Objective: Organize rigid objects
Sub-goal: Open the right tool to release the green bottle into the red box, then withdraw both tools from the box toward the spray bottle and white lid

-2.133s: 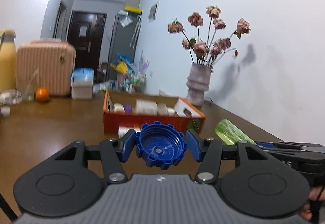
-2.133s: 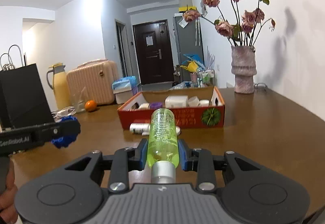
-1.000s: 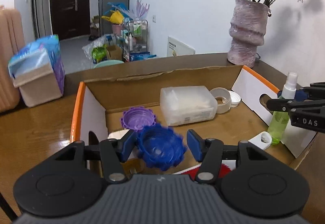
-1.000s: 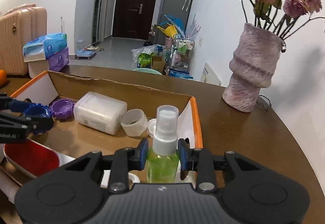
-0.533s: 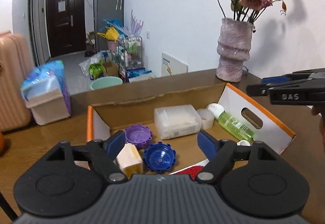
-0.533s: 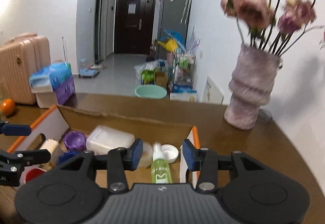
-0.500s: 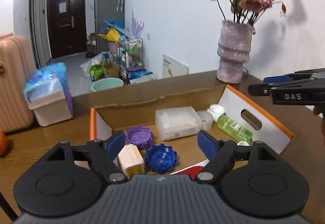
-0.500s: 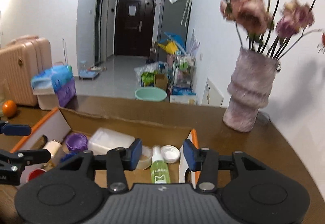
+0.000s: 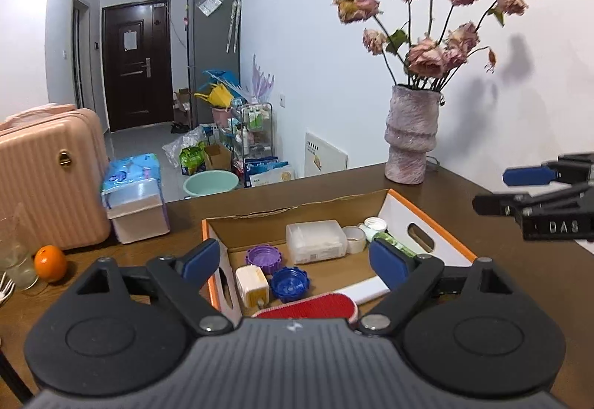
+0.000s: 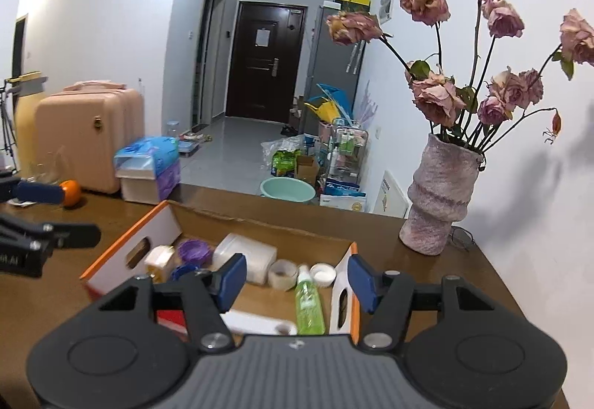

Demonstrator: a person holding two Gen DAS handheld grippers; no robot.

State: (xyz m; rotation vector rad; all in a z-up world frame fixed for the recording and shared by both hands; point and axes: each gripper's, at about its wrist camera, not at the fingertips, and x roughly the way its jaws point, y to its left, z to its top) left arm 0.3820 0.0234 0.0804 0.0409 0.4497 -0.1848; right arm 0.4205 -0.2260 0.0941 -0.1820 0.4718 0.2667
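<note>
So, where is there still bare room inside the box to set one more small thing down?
The box floor is bare in front of the clear case, between the blue cap and the green bottle. The back row, from purple cap to tape roll, is crowded. Outside, brown table lies free beside the vase.

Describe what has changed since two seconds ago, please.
The left gripper let go of the blue cap, the right gripper of the green spray bottle; both now lie in the cardboard box. Both jaws are opening, empty. The vase stayed.
</note>
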